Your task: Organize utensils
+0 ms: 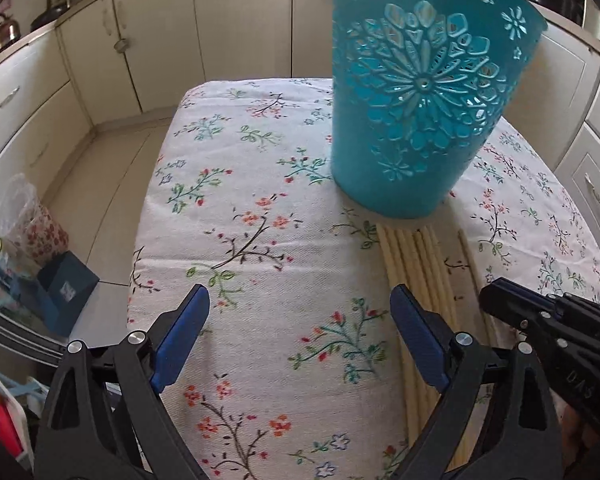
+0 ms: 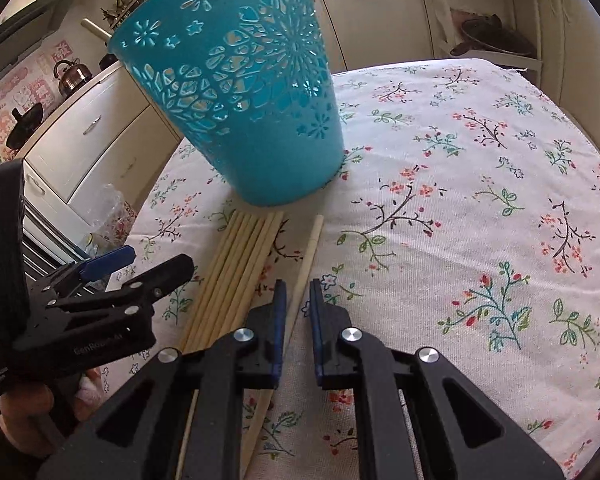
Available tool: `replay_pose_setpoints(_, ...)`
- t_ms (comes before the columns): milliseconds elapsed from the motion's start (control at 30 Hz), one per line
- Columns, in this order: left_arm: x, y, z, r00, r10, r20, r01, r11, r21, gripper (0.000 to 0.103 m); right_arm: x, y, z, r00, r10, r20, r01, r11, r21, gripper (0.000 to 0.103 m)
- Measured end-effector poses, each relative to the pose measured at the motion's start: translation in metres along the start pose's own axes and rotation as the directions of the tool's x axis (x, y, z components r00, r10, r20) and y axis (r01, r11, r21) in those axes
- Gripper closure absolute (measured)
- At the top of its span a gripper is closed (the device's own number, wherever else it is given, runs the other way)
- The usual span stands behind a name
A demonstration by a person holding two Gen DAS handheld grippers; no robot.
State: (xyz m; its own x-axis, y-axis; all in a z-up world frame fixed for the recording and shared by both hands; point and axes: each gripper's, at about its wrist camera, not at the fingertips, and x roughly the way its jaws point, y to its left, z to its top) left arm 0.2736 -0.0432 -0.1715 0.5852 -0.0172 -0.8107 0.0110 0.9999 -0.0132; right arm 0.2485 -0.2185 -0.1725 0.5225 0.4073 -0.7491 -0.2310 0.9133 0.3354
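Right gripper [image 2: 298, 284] jaws clamp lone chopstick [image 2: 309, 252] — left gripper [image 1: 300, 312] jaws wide.

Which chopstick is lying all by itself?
The single chopstick between the right tongs. It lies apart on the tablecloth, right of the bundle of chopsticks lying side by side before the blue basket.

The left gripper [image 1: 300, 312] hangs tilted down over the tablecloth [image 1: 252, 208], its blue pads spread wide with nothing between them. The right gripper [image 2: 298, 292] also points down at the cloth, nearer the bundle of chopsticks [image 2: 236, 276], its jaws drawn almost together around a single chopstick [image 2: 306, 264] lying apart from the bundle (whether the pads actually press on it is hard to tell). Fingers [image 2: 24, 404] of the person's left hand wrap the left gripper's handle.
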Motion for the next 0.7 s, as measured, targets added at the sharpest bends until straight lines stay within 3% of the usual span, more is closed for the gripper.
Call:
replay_pose_setpoints(200,0.007,-0.017,0.004,0.999,0.039,-0.025,-0.038,0.998,0.057,0.015,-0.001,-0.003,0.000,1.000,0.004,-0.001,-0.004,1.000,0.003,0.092)
replay_pose_setpoints(433,0.013,-0.016,0.003,0.998,0.037,-0.048,-0.035,0.999,0.040,0.016,-0.001,-0.002,0.001,1.000,0.008,-0.002,-0.008,1.000,0.004,0.091)
replay_pose_setpoints(500,0.013,-0.017,0.005,0.998,0.025,-0.051,-0.022,0.999,0.049,0.022,-0.001,-0.002,0.001,1.000,0.009,-0.001,-0.009,1.000,0.005,0.091)
replay_pose_setpoints(700,0.016,-0.023,0.017,0.998,-0.018,-0.058,0.021,0.998,0.056,0.058,-0.001,0.000,0.001,1.000,-0.016,0.005,0.016,1.000,-0.010,0.091)
